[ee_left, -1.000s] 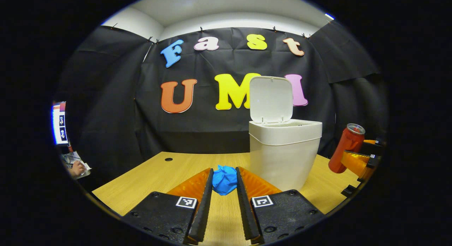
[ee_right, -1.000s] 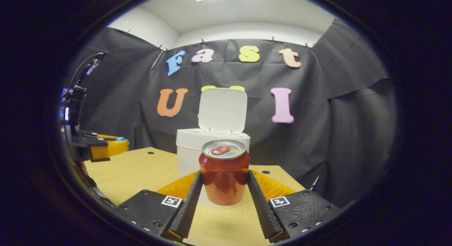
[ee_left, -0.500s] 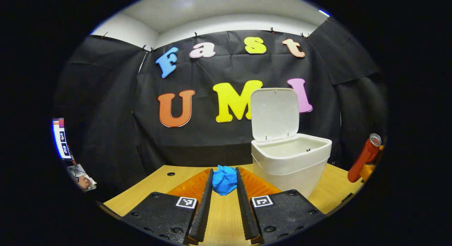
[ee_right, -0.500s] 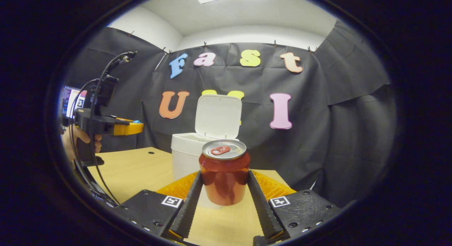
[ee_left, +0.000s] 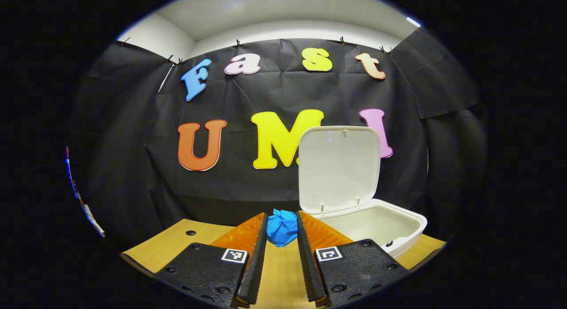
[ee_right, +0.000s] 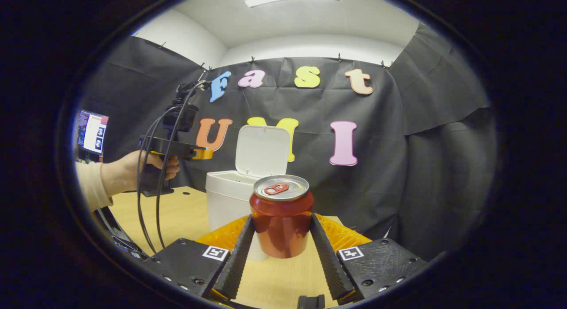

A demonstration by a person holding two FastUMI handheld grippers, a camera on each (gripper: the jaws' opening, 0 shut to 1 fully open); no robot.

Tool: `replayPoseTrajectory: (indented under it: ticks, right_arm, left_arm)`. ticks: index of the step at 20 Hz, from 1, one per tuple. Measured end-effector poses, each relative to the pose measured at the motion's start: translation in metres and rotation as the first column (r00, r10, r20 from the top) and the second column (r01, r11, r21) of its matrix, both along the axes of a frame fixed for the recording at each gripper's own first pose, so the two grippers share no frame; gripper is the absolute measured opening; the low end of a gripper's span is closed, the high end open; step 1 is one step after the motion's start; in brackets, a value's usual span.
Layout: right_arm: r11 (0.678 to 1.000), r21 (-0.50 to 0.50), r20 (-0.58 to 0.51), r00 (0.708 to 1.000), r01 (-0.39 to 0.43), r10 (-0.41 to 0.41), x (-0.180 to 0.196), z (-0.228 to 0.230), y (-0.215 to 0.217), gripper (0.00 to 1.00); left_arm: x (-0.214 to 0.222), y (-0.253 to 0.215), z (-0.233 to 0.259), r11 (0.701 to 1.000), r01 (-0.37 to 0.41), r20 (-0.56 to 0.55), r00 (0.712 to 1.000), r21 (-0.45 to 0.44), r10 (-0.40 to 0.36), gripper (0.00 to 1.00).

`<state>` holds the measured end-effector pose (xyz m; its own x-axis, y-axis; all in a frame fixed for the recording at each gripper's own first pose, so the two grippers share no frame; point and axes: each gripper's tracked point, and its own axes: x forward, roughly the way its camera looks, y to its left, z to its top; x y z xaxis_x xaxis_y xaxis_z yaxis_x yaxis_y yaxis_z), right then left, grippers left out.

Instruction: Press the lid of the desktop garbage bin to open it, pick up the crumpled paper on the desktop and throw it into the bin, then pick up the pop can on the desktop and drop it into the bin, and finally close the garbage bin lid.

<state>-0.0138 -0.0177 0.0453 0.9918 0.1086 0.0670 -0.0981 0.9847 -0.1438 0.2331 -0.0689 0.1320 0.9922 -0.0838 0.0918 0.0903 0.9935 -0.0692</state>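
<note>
My left tongs (ee_left: 281, 256) are clamped on the crumpled paper (ee_left: 282, 227), carried above the table (ee_left: 172, 244); the bin (ee_left: 376, 224), lid (ee_left: 339, 167) upright, lies just ahead and to the right, its mouth below the paper; I judge a short shift right comes next; my right tongs (ee_right: 281, 256) grip the pop can (ee_right: 281, 220) upright, the bin behind it, farther off.

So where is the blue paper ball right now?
In the left gripper view, the paper ball sits clamped between the left gripper fingers, just left of the open bin.
</note>
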Motion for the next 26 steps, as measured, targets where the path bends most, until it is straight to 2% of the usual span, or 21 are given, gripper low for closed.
replayPoseTrajectory:
  ticks: [4, 8, 14, 17, 18, 20, 21, 23, 24, 25, 26]
  right_arm:
    - [1.000, -0.013, 0.011, 1.000, 0.017, -0.016, -0.001, 0.006, -0.016, 0.75]
    - [0.999, 0.002, 0.039, 0.999, 0.038, -0.038, -0.006, 0.019, -0.035, 0.75]
    - [0.999, 0.011, 0.042, 0.998, 0.053, -0.053, -0.006, 0.017, -0.050, 0.75]
    - [0.999, 0.016, 0.035, 0.998, 0.049, -0.050, -0.005, 0.017, -0.049, 0.75]
    - [0.999, 0.015, 0.034, 0.998, 0.050, -0.051, -0.004, 0.016, -0.048, 0.75]
    - [0.999, 0.008, 0.030, 0.998, 0.046, -0.047, -0.004, 0.014, -0.044, 0.75]
    - [0.999, 0.004, 0.029, 0.998, 0.047, -0.047, -0.003, 0.014, -0.042, 0.75]
    - [0.999, -0.004, 0.026, 0.999, 0.046, -0.046, -0.004, 0.013, -0.039, 0.75]
    - [0.999, -0.008, 0.024, 0.999, 0.042, -0.042, -0.003, 0.011, -0.037, 0.75]
    - [0.999, -0.014, 0.022, 0.999, 0.041, -0.041, -0.003, 0.010, -0.036, 0.75]
    - [0.999, -0.020, 0.019, 0.999, 0.043, -0.042, -0.002, 0.008, -0.034, 0.75]
  left_arm:
    - [0.016, -0.024, 0.001, 0.999, 0.020, -0.015, 1.000, 0.045, -0.020, 0.42]
    - [0.017, -0.051, -0.002, 0.998, 0.060, -0.035, 0.998, 0.011, -0.059, 0.42]
    - [0.018, -0.067, -0.003, 0.999, 0.041, -0.044, 0.998, 0.030, -0.040, 0.43]
    - [0.013, -0.077, -0.001, 0.997, 0.063, -0.042, 0.997, 0.048, -0.061, 0.47]
    - [0.010, -0.080, 0.001, 0.996, 0.071, -0.034, 0.997, 0.052, -0.070, 0.51]
    - [0.003, -0.093, 0.005, 0.992, 0.109, -0.018, 0.994, 0.060, -0.108, 0.48]
    - [-0.001, -0.096, 0.010, 0.990, 0.119, -0.009, 0.993, 0.070, -0.119, 0.50]
    - [-0.008, -0.104, 0.014, 0.986, 0.137, -0.001, 0.990, 0.095, -0.138, 0.61]
    - [-0.011, -0.107, 0.016, 0.983, 0.143, 0.005, 0.989, 0.111, -0.145, 0.72]
    - [-0.014, -0.107, 0.019, 0.984, 0.134, 0.014, 0.990, 0.118, -0.137, 0.78]
    - [-0.017, -0.108, 0.020, 0.984, 0.132, 0.014, 0.991, 0.120, -0.135, 0.95]
